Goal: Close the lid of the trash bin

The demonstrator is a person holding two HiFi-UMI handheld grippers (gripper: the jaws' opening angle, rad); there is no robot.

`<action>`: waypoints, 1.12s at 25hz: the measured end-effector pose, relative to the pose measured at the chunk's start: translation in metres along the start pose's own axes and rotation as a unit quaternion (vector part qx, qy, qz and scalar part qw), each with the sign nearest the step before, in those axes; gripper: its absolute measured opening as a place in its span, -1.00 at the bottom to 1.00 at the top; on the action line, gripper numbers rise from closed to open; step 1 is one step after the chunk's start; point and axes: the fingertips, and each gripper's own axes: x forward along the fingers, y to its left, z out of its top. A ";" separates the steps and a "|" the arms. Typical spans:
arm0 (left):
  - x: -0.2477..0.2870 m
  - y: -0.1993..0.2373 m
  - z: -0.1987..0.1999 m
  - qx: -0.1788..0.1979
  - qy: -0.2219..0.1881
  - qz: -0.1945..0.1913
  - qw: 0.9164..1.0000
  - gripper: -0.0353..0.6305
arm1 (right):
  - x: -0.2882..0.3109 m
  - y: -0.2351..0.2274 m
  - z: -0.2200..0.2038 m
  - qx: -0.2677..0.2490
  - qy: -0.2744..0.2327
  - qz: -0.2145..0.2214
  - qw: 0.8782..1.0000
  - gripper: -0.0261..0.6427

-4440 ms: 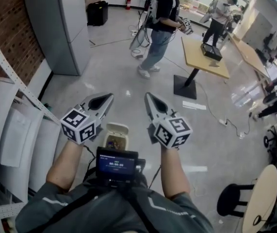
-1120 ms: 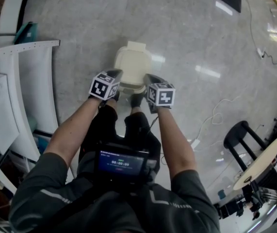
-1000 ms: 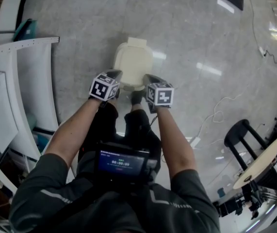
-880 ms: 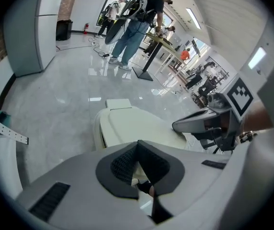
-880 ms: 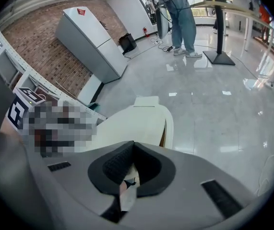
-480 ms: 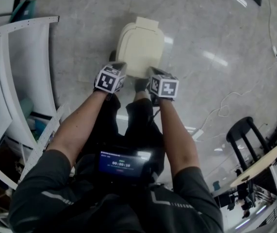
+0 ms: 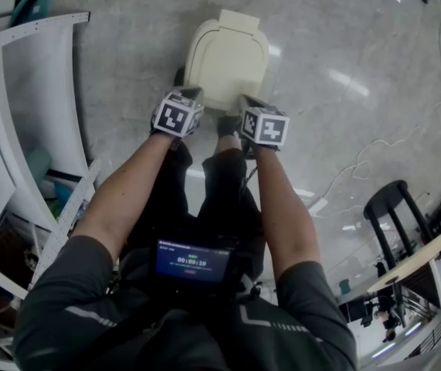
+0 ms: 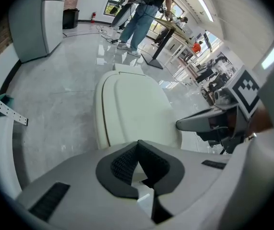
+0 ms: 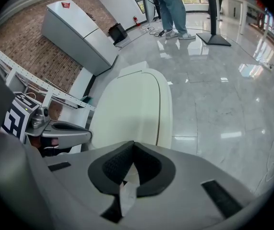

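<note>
Glossy marble floor (image 7: pixel 336 60). Cream trash bin (image 7: pixel 226 60) stands on it, just ahead of the person's feet. Its lid (image 8: pixel 137 114) lies flat down. Left gripper (image 7: pixel 194 93) and right gripper (image 7: pixel 246 100) sit at the lid's near edge, jaws pressed together, nothing held. Risk: pushing on that edge may skid or tip the bin on the slick floor.

The head view looks steeply down onto the trash bin (image 7: pixel 226 60). Both gripper views sit low, near it, facing far across its lid (image 8: pixel 137 114), which all three share.
</note>
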 end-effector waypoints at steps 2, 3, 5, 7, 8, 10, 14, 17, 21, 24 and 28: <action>0.003 0.000 0.000 -0.003 0.007 0.002 1.000 -0.92 | 0.002 -0.002 0.000 0.008 0.001 0.000 1.000 -0.89; 0.004 0.000 0.000 -0.002 0.009 0.002 1.000 -0.92 | 0.003 -0.003 0.000 0.011 0.000 -0.002 1.000 -0.89; 0.005 0.000 -0.002 0.002 0.010 0.001 1.000 -0.92 | 0.003 -0.003 0.000 0.009 -0.002 -0.008 1.000 -0.89; 0.006 0.001 -0.003 0.006 0.008 0.000 1.000 -0.92 | 0.005 -0.003 0.000 0.004 -0.004 -0.015 1.000 -0.89; 0.007 0.002 -0.004 0.007 0.009 0.000 1.000 -0.92 | 0.006 -0.003 -0.001 0.003 -0.004 -0.017 1.000 -0.89; 0.010 0.003 -0.007 0.005 0.016 0.000 1.000 -0.92 | 0.009 -0.003 -0.002 0.001 -0.001 -0.020 1.000 -0.89; 0.011 0.004 -0.007 0.001 0.016 -0.006 1.000 -0.92 | 0.009 -0.003 -0.001 0.004 -0.002 -0.020 1.000 -0.89; 0.009 0.004 -0.008 -0.010 0.014 -0.005 1.000 -0.92 | 0.008 -0.003 -0.002 0.007 0.005 -0.017 1.000 -0.89; 0.005 0.007 0.000 -0.035 0.003 0.002 0.999 -0.92 | 0.007 -0.005 -0.001 -0.002 0.005 -0.013 1.000 -0.89; -0.002 0.005 0.015 -0.029 -0.017 -0.003 0.999 -0.92 | 0.001 -0.002 0.013 0.000 -0.018 -0.010 1.000 -0.89; -0.018 0.000 0.034 -0.033 -0.044 -0.008 0.998 -0.92 | -0.020 0.008 0.035 -0.004 -0.052 -0.004 0.999 -0.89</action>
